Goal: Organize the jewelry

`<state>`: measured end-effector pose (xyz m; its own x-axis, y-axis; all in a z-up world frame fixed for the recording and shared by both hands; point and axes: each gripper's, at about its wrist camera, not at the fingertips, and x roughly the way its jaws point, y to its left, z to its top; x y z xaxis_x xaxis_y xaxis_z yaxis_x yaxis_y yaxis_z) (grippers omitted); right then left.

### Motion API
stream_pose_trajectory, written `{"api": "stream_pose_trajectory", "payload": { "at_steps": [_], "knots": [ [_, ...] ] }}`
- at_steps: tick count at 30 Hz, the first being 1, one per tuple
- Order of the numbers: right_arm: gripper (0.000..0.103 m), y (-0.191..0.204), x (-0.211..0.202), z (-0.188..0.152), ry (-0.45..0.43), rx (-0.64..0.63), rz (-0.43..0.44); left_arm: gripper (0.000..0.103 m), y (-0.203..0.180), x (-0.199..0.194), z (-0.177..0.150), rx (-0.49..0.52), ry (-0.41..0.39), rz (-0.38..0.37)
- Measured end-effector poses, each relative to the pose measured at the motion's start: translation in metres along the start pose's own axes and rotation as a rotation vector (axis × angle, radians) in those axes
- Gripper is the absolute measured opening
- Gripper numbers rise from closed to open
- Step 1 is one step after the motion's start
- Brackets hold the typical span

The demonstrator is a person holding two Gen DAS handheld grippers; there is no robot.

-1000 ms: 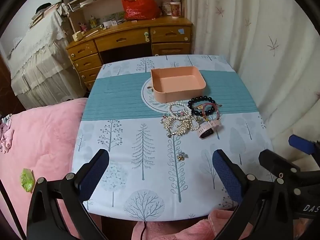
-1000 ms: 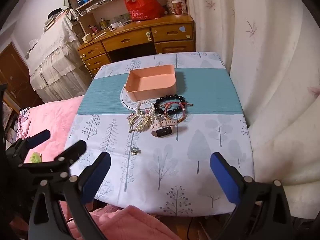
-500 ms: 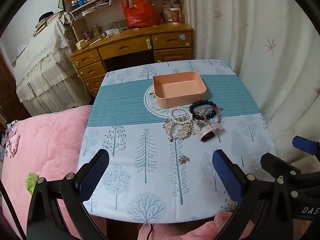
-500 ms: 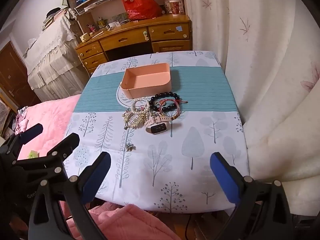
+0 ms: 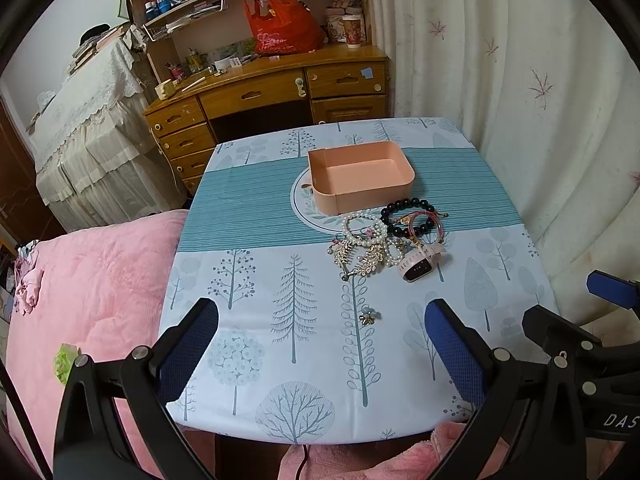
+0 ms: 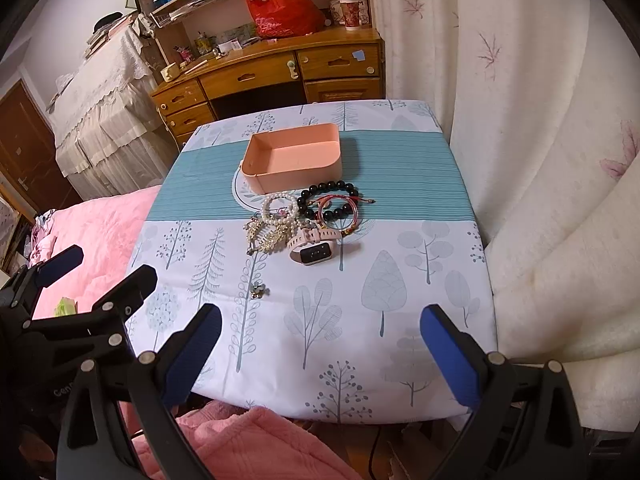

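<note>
An empty pink box point(image 5: 360, 176) point(image 6: 294, 156) stands on the table's teal band. In front of it lies a pile of jewelry: a pearl bracelet point(image 5: 362, 228) point(image 6: 279, 206), a black bead bracelet point(image 5: 410, 216) point(image 6: 330, 200), a red bangle point(image 5: 426, 222) point(image 6: 338, 214), gold leaf clips point(image 5: 360, 258) point(image 6: 266, 236) and a pink watch point(image 5: 418, 266) point(image 6: 312, 250). A small brooch point(image 5: 368, 316) point(image 6: 259, 290) lies alone nearer me. My left gripper point(image 5: 320, 344) and right gripper point(image 6: 320, 340) are open and empty, above the table's near edge.
The table point(image 5: 260, 320) has a tree-print cloth. A pink bed point(image 5: 80, 280) lies to the left. A white curtain point(image 6: 540, 160) hangs close on the right. A wooden desk point(image 5: 272, 92) with a red bag point(image 5: 284, 24) stands behind the table.
Both grippers have pulled back and risen a little, so the table and jewelry look farther away. Nothing on the table has moved.
</note>
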<state>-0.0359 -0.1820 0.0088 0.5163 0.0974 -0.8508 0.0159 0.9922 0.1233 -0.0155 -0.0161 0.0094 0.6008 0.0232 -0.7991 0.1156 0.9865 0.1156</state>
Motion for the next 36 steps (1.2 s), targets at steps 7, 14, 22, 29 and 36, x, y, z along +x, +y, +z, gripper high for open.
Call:
{"api": "stream_pose_trajectory", "payload": {
  "at_steps": [7,14,22,29,36],
  "knots": [
    [0.1,-0.001,-0.001,0.0,0.001,0.0,-0.002,0.102,0.001,-0.002,-0.002,-0.003,-0.003,-0.003],
    [0.1,-0.001,-0.001,0.001,-0.001,-0.005,-0.005,0.102,0.002,-0.002,0.001,-0.012,-0.01,0.001],
    [0.1,-0.002,-0.002,0.004,0.0,-0.016,-0.006,0.102,-0.003,-0.002,0.007,-0.006,-0.024,0.008],
    [0.1,-0.004,-0.002,0.005,-0.002,-0.012,-0.005,0.102,-0.004,-0.001,0.008,0.001,-0.028,0.005],
    [0.1,-0.004,-0.003,0.006,-0.013,-0.012,0.013,0.102,0.005,0.005,0.015,-0.015,-0.028,0.007]
  ]
}}
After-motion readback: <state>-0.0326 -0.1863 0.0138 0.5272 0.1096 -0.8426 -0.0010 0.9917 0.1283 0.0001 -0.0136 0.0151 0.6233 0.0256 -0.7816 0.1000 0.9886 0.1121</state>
